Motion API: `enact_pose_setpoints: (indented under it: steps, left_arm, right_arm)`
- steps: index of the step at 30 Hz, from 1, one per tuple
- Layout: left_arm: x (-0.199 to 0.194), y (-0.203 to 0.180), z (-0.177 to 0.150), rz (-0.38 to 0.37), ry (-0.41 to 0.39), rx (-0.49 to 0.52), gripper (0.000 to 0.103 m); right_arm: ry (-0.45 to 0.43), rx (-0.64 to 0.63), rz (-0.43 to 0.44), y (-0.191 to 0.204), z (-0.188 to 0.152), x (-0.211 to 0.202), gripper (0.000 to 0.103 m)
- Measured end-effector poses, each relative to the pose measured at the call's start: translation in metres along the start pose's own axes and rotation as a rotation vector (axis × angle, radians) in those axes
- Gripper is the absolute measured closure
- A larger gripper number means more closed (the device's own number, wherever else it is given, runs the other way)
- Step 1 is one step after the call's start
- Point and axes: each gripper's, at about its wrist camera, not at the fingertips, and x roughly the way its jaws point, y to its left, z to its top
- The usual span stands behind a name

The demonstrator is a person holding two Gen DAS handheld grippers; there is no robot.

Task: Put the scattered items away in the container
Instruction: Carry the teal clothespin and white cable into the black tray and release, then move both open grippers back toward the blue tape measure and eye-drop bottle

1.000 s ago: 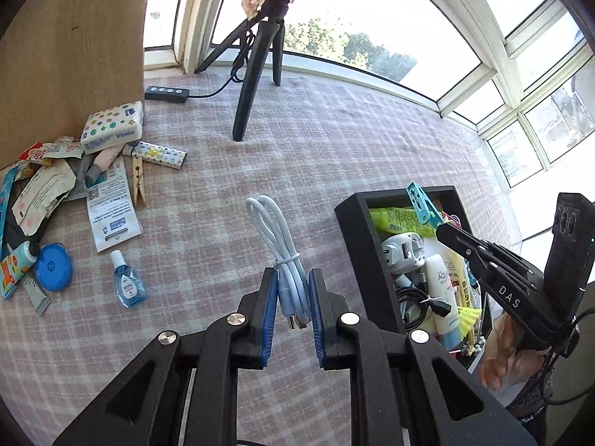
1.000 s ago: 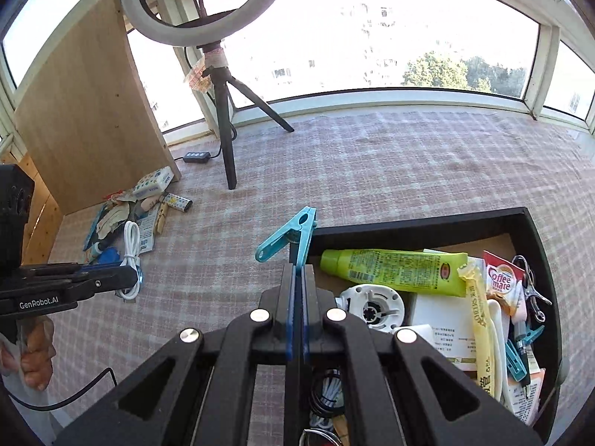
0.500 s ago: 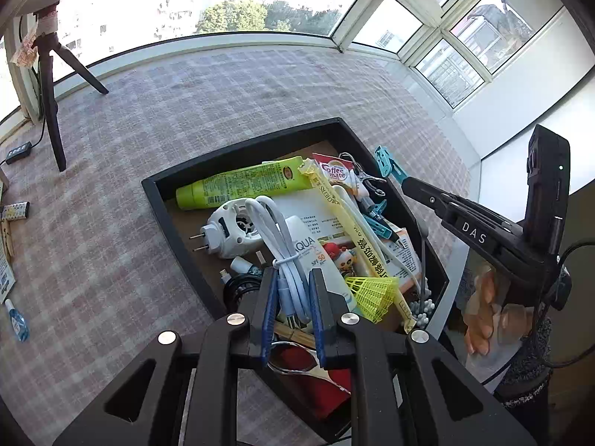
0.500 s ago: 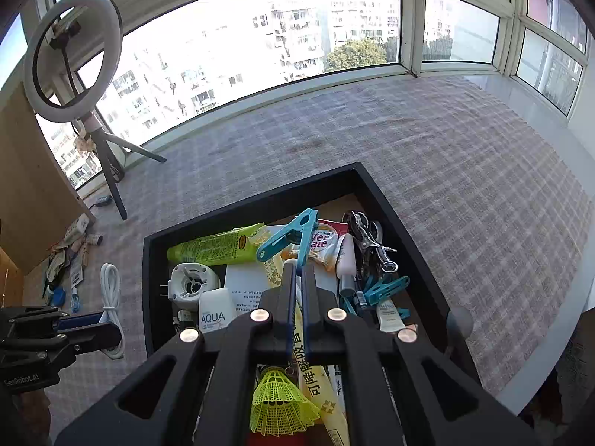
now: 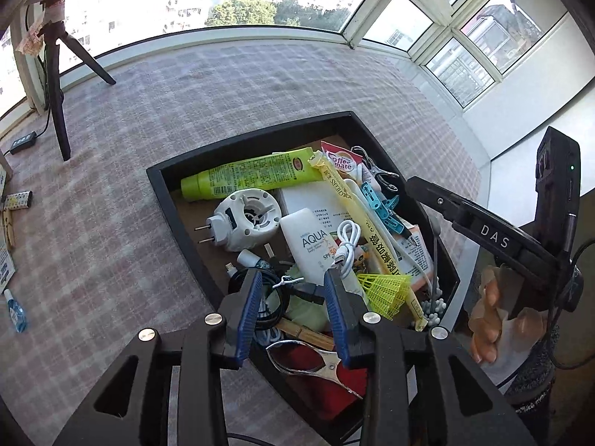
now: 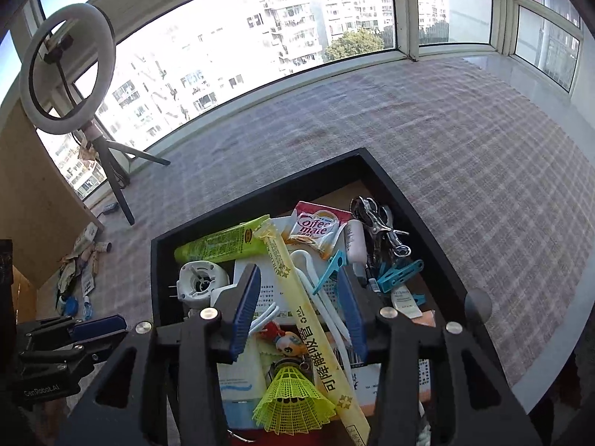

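Note:
The black tray (image 5: 160, 186) is full of small items. My left gripper (image 5: 292, 275) hangs over its near end, and its jaws are opening with nothing between the blue pads. The white cable (image 5: 346, 245) lies loose in the tray on the AQUA tube, just past the right fingertip. My right gripper (image 6: 297, 271) is over the same tray (image 6: 156, 260), its jaws also opening. The teal clothespin (image 6: 329, 269) lies tilted among the items beside the right pad, which does not press on it. A yellow stick pack runs under the gap.
Several loose items stay on the checked cloth at the left: a small blue bottle (image 5: 15, 312), a wooden peg (image 5: 9, 226) and a pile (image 6: 78, 271) by the wooden board. A ring light on a tripod (image 6: 63, 70) stands at the back left. The table's edge runs close behind the tray.
Both grippers swung from the cloth to over the tray. Both jaws then opened: the left let go of the white cable, the right let go of the teal clothespin.

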Motion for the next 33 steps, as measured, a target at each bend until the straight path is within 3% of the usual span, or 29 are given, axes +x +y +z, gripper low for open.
enact_pose_setpoints:
  steps: [9,23,27,33]
  left_arm:
    - [-0.023,0.094,-0.017,0.113,-0.029,-0.158,0.071]
    - [-0.076,0.276,-0.084,0.429,-0.120,-0.447,0.069]
    - [-0.083,0.309,-0.099,0.441,-0.133,-0.506,0.069]
    - [-0.082,0.333,-0.115,0.434,-0.138,-0.513,0.069]
  right_arm:
    - [0.057,-0.136,0.066,0.067,-0.009,0.021,0.056]
    - [0.163,-0.418,0.210,0.219,-0.041,0.065,0.056]
    - [0.200,-0.492,0.252,0.262,-0.056,0.078,0.056]
    - [0.260,-0.567,0.321,0.322,-0.085,0.104,0.051]
